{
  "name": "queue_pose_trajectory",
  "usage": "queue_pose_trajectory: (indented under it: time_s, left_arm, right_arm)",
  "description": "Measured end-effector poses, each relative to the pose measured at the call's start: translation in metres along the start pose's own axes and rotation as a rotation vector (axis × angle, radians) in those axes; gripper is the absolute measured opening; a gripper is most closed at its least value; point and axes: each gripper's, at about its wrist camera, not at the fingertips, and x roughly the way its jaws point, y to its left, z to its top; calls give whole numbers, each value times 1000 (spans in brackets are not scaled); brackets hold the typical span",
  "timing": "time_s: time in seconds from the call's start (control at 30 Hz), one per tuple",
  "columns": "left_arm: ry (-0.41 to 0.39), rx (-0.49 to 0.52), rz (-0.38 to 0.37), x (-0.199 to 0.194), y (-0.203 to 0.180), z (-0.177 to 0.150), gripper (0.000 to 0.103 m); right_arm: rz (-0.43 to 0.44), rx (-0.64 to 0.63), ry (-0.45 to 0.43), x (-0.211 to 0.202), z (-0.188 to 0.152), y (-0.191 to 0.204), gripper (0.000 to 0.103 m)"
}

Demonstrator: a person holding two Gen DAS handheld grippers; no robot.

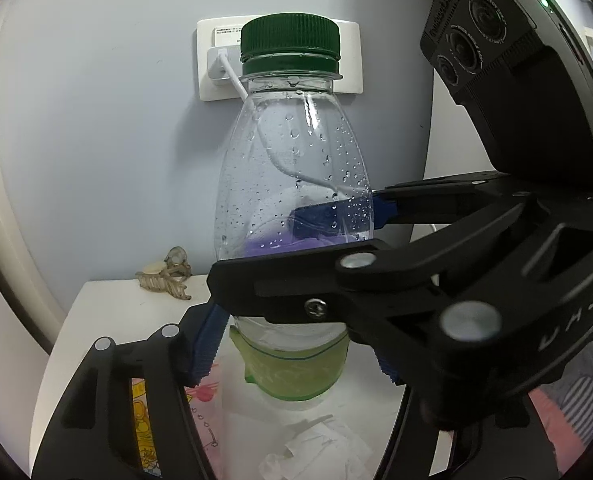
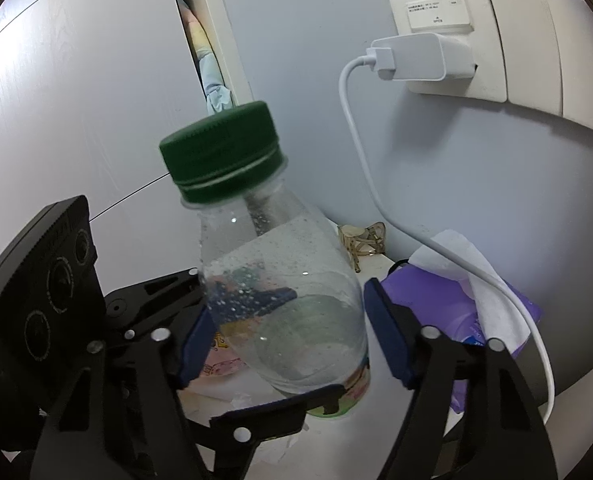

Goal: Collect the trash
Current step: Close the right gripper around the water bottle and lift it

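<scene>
Both jaws flank the green-capped bottle (image 1: pixel 292 184); its label print is unreadable.

Clear plastic bottle with dark green screw cap (image 1: pixel 292 168): empty, droplets beading the inside wall, cap on, pale green label band round the base. Stands upright on the white surface (image 1: pixel 108 320), near its back edge. Crumpled white paper scraps (image 1: pixel 316 448) lie flat on the surface at the front edge, just in front of the bottle.
</scene>
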Motion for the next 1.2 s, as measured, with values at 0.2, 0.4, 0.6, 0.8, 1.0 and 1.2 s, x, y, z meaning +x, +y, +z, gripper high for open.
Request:
queue_pose_trajectory:
  time_s: [0.2, 0.4, 0.6, 0.8, 1.0, 1.2]
  left_arm:
    - [-6, 0, -5, -3, -1, 7, 61]
    - [-19, 12, -6, -13, -5, 21, 61]
    - [-25, 27, 12, -43, -19, 31, 61]
    - [-37, 41, 45, -73, -28, 35, 61]
    - [-55, 48, 79, -110, -40, 39, 61]
    - [-68, 51, 118, -135, -34, 34, 61]
  right_arm:
    - [-7, -9, -14, -8, 4, 4, 65]
    - [4, -10, -36, -30, 9, 10, 64]
    - [28, -32, -48, -60, 12, 27, 64]
    - [54, -66, -77, -94, 12, 53, 64]
    - [87, -90, -107, -126, 8, 80, 64]
    - [120, -108, -124, -141, 11, 111, 64]
